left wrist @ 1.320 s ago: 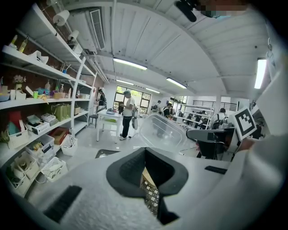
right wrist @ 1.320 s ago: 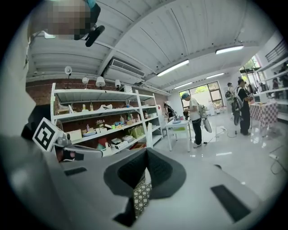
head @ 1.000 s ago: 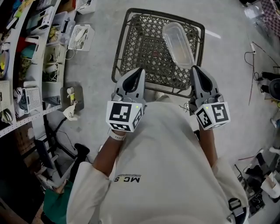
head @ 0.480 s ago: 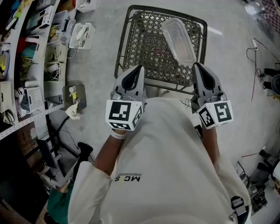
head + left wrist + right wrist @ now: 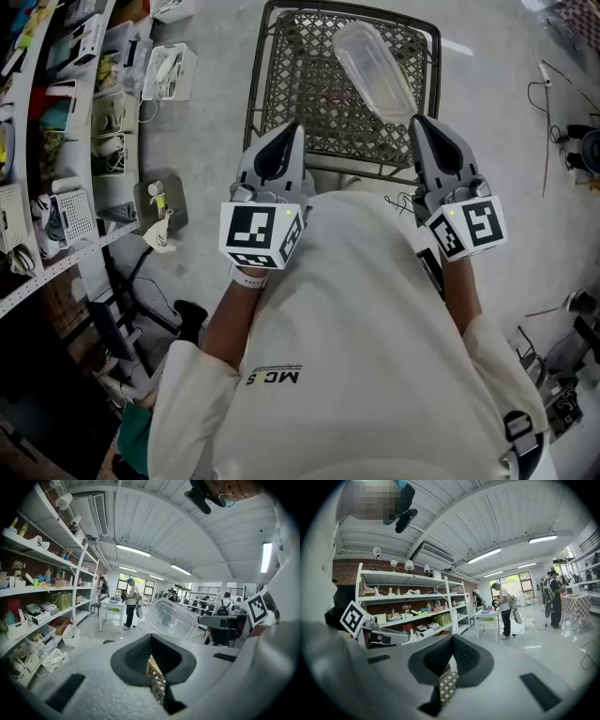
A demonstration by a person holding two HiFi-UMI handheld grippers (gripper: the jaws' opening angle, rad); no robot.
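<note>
Tub (image 5: 375,66) lies apparently ahead of left tongs (image 5: 292,128) and right tongs (image 5: 419,123).

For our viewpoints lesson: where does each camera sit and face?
Head view: on the head, facing down at the dark wire-mesh cart; torso, arms show.
Left gripper view: on left gripper, facing up the hall; jaws show.
Right gripper view: on right gripper, facing white shelves; jaws show.
Shared: clear plastic container, head and left gripper views.

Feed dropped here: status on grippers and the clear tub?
Left gripper shut, empty. Right gripper shut, empty. Clear tub lies on mesh basket, ahead of both, untouched. Nothing in the way.
</note>
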